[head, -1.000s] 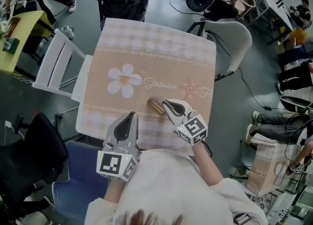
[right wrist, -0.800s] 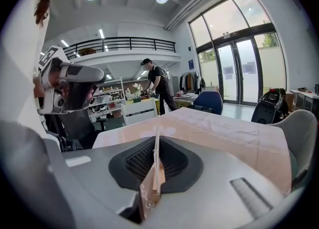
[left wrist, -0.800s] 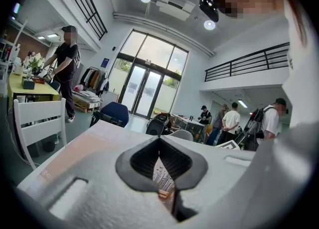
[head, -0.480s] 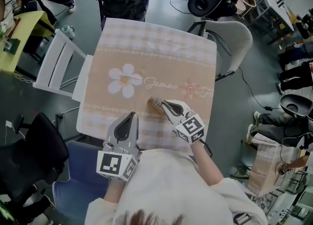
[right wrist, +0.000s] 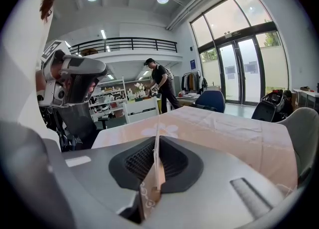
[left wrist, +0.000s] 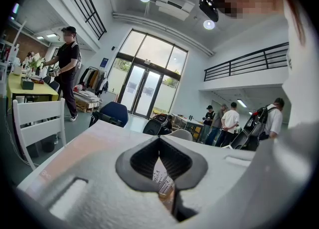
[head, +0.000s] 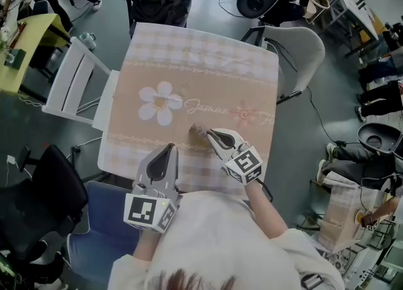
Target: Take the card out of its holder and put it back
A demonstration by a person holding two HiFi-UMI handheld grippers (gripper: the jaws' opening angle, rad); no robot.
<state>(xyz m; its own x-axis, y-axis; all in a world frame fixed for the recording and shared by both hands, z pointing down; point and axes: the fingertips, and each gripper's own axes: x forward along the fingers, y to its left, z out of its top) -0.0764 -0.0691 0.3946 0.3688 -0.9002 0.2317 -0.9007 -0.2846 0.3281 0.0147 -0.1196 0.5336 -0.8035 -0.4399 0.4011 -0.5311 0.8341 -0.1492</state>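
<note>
Desk (head: 267,62) under beige flower-print cloth (head: 208,81), grey floor (head: 315,137), chairs (head: 301,49) around. Right gripper (head: 210,133) fingers clamp brown card holder (head: 198,133); left gripper (head: 168,148) fingers closed.

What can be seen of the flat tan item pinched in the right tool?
The flat tan paper-like item is thin, standing upright and edge-on in the right gripper view, pinched between the ribbed black pads of the right tool. Its lower part bears a small pale floral print; a paler layer lies against the tan one, perhaps card and holder together. In the head view it pokes from the tool's tip over the beige flowered tablecloth.
</note>
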